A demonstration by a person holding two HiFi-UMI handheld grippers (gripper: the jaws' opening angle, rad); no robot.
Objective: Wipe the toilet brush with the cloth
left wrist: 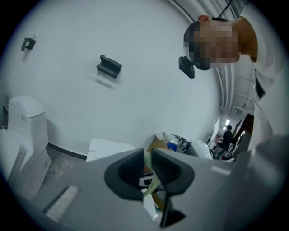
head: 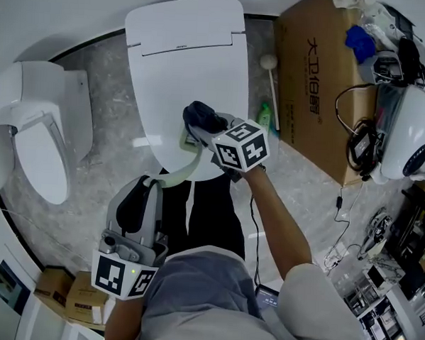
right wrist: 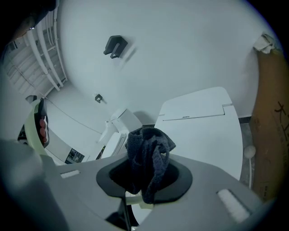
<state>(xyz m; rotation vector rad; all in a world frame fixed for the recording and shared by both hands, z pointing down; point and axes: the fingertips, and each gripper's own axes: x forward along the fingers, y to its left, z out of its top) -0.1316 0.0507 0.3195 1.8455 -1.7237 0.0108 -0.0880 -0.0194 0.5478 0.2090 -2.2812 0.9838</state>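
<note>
The toilet brush shows as a pale green curved handle (head: pixel 182 171) over the front of the closed toilet lid (head: pixel 182 65). My left gripper (head: pixel 150 186) at lower left is shut on the handle's lower end; in the left gripper view the green handle (left wrist: pixel 153 184) sits between the jaws of that gripper (left wrist: pixel 147 164). My right gripper (head: pixel 198 127) is shut on a dark blue cloth (head: pixel 201 116), which it holds against the handle's upper end. In the right gripper view the cloth (right wrist: pixel 149 155) bunches out of the jaws of the gripper (right wrist: pixel 145 180). The brush head is hidden.
A second white toilet (head: pixel 37 121) stands at the left. A large cardboard box (head: pixel 320 79) is at the right, with a white-knobbed stick (head: pixel 269 63) and a green bottle (head: pixel 265 117) beside it. Cables and a white machine (head: pixel 413 133) crowd the far right.
</note>
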